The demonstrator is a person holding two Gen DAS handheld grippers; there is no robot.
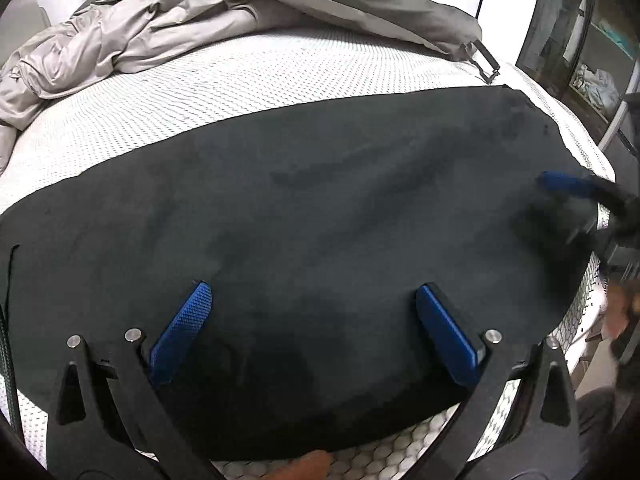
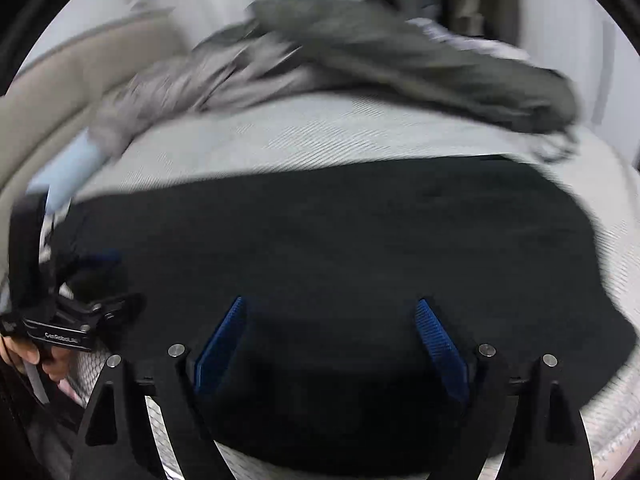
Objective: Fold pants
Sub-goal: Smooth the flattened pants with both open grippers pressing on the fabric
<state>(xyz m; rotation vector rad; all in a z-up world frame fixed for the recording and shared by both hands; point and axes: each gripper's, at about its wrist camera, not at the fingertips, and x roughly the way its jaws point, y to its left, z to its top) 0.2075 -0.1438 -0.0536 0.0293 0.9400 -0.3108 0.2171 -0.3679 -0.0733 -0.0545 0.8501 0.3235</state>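
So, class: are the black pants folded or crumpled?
Folded: black pants lie flat as one compact slab on the mattress.

Black pants [image 1: 320, 200], plain and matte. White mattress [image 1: 180, 100] with a fine honeycomb quilting. Beige-grey crumpled garment [image 1: 120, 36]; darker olive-grey garment [image 1: 360, 4] beside it. Blue textured pads [image 1: 182, 332] on black gripper [image 1: 312, 292] fingers.

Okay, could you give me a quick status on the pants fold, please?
Left tool open, right tool open, both empty. Black pants spread flat on mattress. Grey clothes heaped behind, clear of pants.
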